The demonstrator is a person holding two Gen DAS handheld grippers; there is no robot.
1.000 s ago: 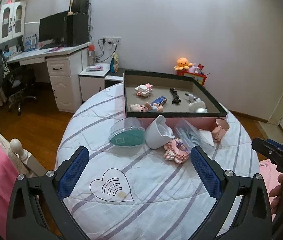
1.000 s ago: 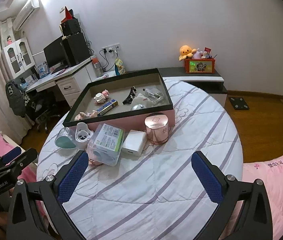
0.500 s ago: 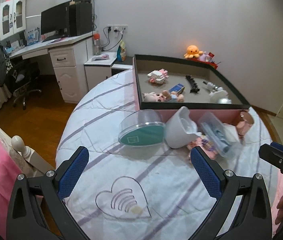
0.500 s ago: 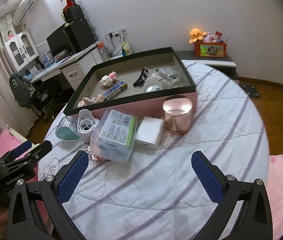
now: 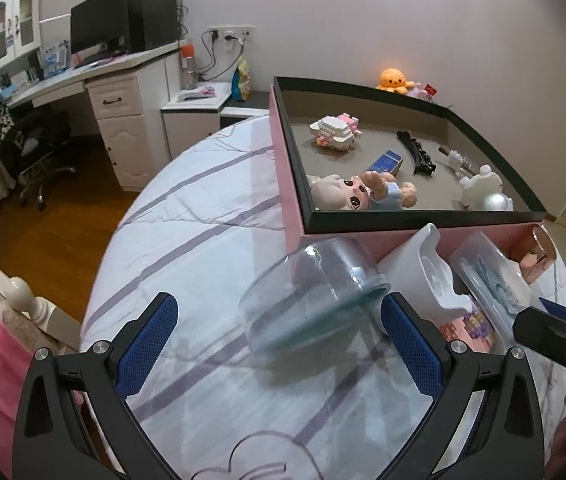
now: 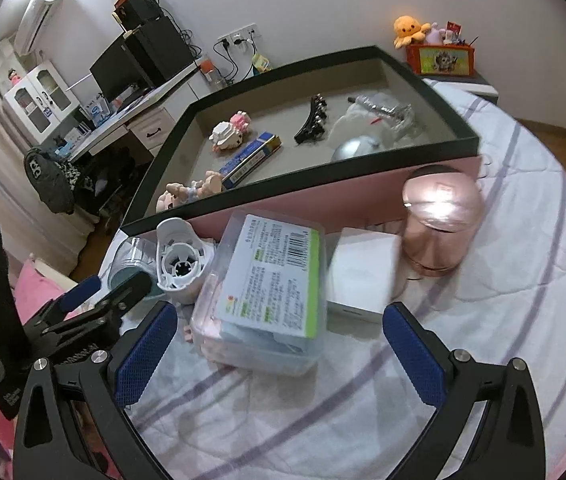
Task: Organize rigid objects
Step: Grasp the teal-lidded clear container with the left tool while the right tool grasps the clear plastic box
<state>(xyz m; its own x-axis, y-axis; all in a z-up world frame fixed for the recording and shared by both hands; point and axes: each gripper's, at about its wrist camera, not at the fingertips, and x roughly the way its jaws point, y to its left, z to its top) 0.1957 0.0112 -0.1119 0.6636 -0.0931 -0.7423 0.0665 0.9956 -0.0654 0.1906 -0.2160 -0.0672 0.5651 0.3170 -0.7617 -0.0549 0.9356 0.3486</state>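
A pink box with a black rim stands on the round striped bed and holds a doll, a brick toy, a blue pack and a hair clip. In front of it lie a clear round tub with a teal lid, a white cup-shaped holder, a clear plastic case with a green label, a white block and a rose-gold canister. My left gripper is open, just short of the tub. My right gripper is open, close in front of the labelled case.
A small pink brick toy lies half under the clear case. The bed's edge curves off left toward wooden floor, a white desk and an office chair. A pink cover borders the bed at the near left. An orange plush sits by the far wall.
Both grippers have moved forward and lower toward the objects in front of the box. The tub now lies near the left fingers, the labelled case near the right fingers. Both stay open.
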